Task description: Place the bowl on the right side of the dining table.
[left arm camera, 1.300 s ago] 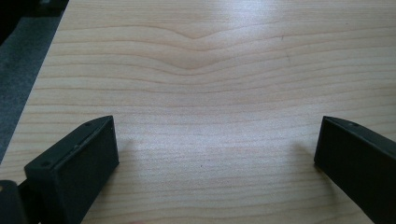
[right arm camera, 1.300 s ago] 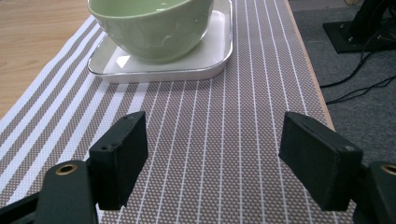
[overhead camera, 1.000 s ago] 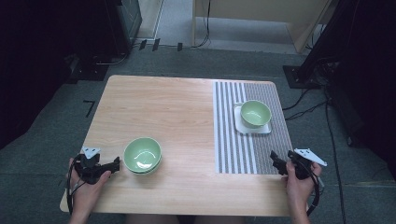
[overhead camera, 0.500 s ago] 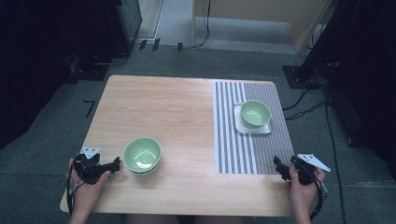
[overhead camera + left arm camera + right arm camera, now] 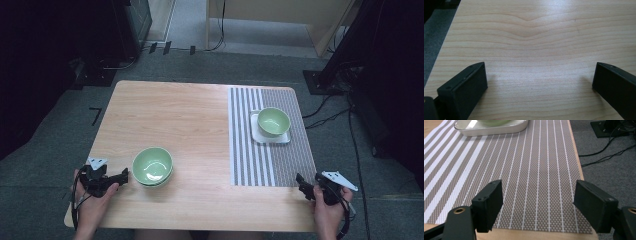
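Observation:
A green bowl (image 5: 273,121) sits on a white square plate (image 5: 256,131) on the striped placemat (image 5: 255,160) at the table's right. More green bowls, stacked (image 5: 152,166), rest on bare wood at the front left. My left gripper (image 5: 123,175) is held just left of that stack, open, with only wood grain between its jaws (image 5: 539,82). My right gripper (image 5: 300,180) stands open at the placemat's near right corner, over the mat (image 5: 536,182), with the white plate (image 5: 494,128) far ahead of it.
The wooden table (image 5: 170,115) has a broad bare stretch at the back left. Cables (image 5: 330,112) lie on the grey floor to the right. Dark equipment stands (image 5: 125,30) and a wooden cabinet (image 5: 270,15) are beyond the far edge.
My right gripper has drawn back toward the table's near right corner, away from the plate. The left gripper and the bowls have not moved.

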